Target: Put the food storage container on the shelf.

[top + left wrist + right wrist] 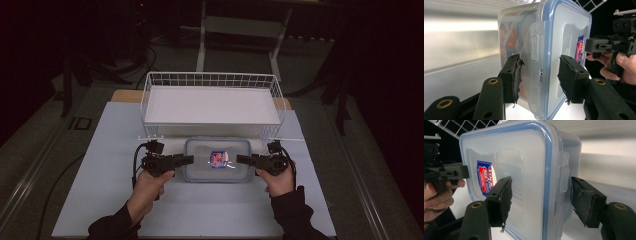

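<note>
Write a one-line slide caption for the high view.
Two hand-held grippers flank a lidded plastic container before a white wire basket.

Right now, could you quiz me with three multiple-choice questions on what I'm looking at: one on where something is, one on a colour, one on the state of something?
1. Where does the plastic food container sit?
A. inside the wire basket
B. on the table in front of the wire basket
C. on the floor

2. What colour is the seal around the container's lid?
A. blue
B. green
C. yellow

3. How do the left gripper and right gripper stand?
A. both shut, away from the container
B. one open, one lying on the table
C. both open, jaws to either side of a container end

Answers:
1 B, the high view shows it just before the white wire basket.
2 A, a blue band rims the lid.
3 C, gaps show between the pads and the container.
</note>
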Tool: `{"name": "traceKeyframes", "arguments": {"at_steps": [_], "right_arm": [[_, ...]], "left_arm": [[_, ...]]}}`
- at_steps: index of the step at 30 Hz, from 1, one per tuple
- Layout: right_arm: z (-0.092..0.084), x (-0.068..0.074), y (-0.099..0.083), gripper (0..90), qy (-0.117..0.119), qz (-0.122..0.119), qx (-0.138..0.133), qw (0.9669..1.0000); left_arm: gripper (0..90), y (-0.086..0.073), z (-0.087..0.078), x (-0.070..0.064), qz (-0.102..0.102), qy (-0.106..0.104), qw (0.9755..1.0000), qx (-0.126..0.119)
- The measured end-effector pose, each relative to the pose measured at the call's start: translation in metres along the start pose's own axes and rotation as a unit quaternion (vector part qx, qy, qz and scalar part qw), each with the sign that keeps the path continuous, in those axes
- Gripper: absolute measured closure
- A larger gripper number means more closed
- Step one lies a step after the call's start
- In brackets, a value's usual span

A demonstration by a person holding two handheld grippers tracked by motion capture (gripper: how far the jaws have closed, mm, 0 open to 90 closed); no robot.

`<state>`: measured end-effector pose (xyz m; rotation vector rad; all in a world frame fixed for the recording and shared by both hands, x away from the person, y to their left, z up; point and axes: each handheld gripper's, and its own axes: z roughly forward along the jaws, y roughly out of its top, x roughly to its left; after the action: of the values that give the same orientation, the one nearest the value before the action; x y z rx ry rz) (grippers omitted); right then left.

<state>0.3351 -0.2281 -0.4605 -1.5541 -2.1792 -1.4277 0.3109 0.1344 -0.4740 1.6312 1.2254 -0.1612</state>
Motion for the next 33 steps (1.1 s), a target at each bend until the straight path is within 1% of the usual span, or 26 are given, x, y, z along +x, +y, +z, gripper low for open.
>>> {"name": "traceKeyframes", "arguments": {"at_steps": [1,2,4,5,7,8,9,11,14,15,16,17,18,20,22,23,24,25,27,28,31,33], "right_arm": [[0.001,-0.001,0.002,35.3,-0.002,-0.002,-0.004,1.0000],[0.001,-0.002,0.004,35.3,-0.004,-0.004,-0.009,0.9999],[0.003,-0.003,0.008,35.2,-0.007,-0.008,-0.014,0.9998],[0.004,-0.003,0.009,35.2,-0.008,-0.011,-0.017,0.9998],[0.006,-0.006,0.012,35.0,-0.008,-0.009,-0.022,0.9997],[0.007,-0.007,0.012,34.9,-0.008,-0.010,-0.026,0.9996],[0.008,-0.009,0.013,33.9,-0.012,-0.008,-0.025,0.9996],[0.010,-0.011,0.012,33.3,-0.022,-0.013,-0.027,0.9993],[0.014,-0.017,0.009,33.2,-0.021,-0.004,-0.029,0.9994],[0.014,-0.017,0.009,33.2,-0.021,-0.004,-0.029,0.9994],[0.015,-0.018,0.009,33.3,-0.018,0.001,-0.028,0.9994],[0.021,-0.022,0.008,33.3,-0.021,0.002,-0.028,0.9994],[0.022,-0.023,0.008,33.3,-0.022,0.001,-0.028,0.9994],[0.025,-0.023,0.008,33.2,-0.025,-0.007,-0.026,0.9993],[0.029,-0.023,0.009,33.1,-0.032,-0.010,-0.022,0.9992],[0.030,-0.023,0.009,33.1,-0.035,-0.014,-0.023,0.9990],[0.032,-0.023,0.009,33.1,-0.036,-0.016,-0.023,0.9989],[0.033,-0.024,0.009,33.0,-0.034,-0.017,-0.025,0.9990],[0.036,-0.024,0.009,32.9,-0.036,-0.020,-0.030,0.9987],[0.038,-0.024,0.008,32.9,-0.038,-0.021,-0.031,0.9986],[0.040,-0.028,0.008,32.8,-0.030,-0.013,-0.037,0.9988],[0.041,-0.031,0.008,32.6,-0.029,-0.012,-0.038,0.9988]], "left_arm": [[52.1,0.001,0.002,0.001,0.003,-0.001,1.0000,0.002],[52.1,0.002,0.002,0.002,0.002,-0.002,1.0000,-0.002],[52.0,0.004,0.005,0.005,0.008,-0.002,0.9999,-0.010],[52.0,0.005,0.005,0.006,0.012,-0.002,0.9997,-0.020],[52.0,0.005,0.009,0.008,0.015,0.000,0.9994,-0.032],[51.9,0.005,0.011,0.009,0.016,0.002,0.9993,-0.034],[51.9,0.004,0.015,0.010,0.019,0.002,0.9993,-0.031],[51.9,0.002,0.018,0.013,0.017,-0.001,0.9992,-0.037],[51.8,0.002,0.021,0.017,0.022,0.002,0.9989,-0.041],[51.8,0.002,0.021,0.017,0.022,0.002,0.9989,-0.041],[51.8,0.002,0.025,0.022,0.015,0.004,0.9990,-0.041],[51.9,0.000,0.026,0.024,0.012,0.005,0.9991,-0.042],[51.8,-0.001,0.027,0.026,0.012,0.004,0.9991,-0.040],[51.8,-0.002,0.028,0.031,0.009,0.004,0.9992,-0.038],[51.7,-0.003,0.030,0.035,0.009,0.007,0.9994,-0.034],[51.6,-0.003,0.030,0.036,0.009,0.007,0.9993,-0.037],[51.6,-0.003,0.030,0.037,0.015,0.005,0.9991,-0.039],[51.6,-0.004,0.030,0.039,0.017,0.007,0.9990,-0.042],[51.4,-0.003,0.031,0.042,0.020,0.009,0.9989,-0.040],[51.4,-0.003,0.031,0.043,0.016,0.008,0.9989,-0.044],[51.3,-0.003,0.033,0.044,0.016,0.007,0.9986,-0.049],[50.9,-0.003,0.034,0.046,0.011,0.004,0.9983,-0.057]]}}
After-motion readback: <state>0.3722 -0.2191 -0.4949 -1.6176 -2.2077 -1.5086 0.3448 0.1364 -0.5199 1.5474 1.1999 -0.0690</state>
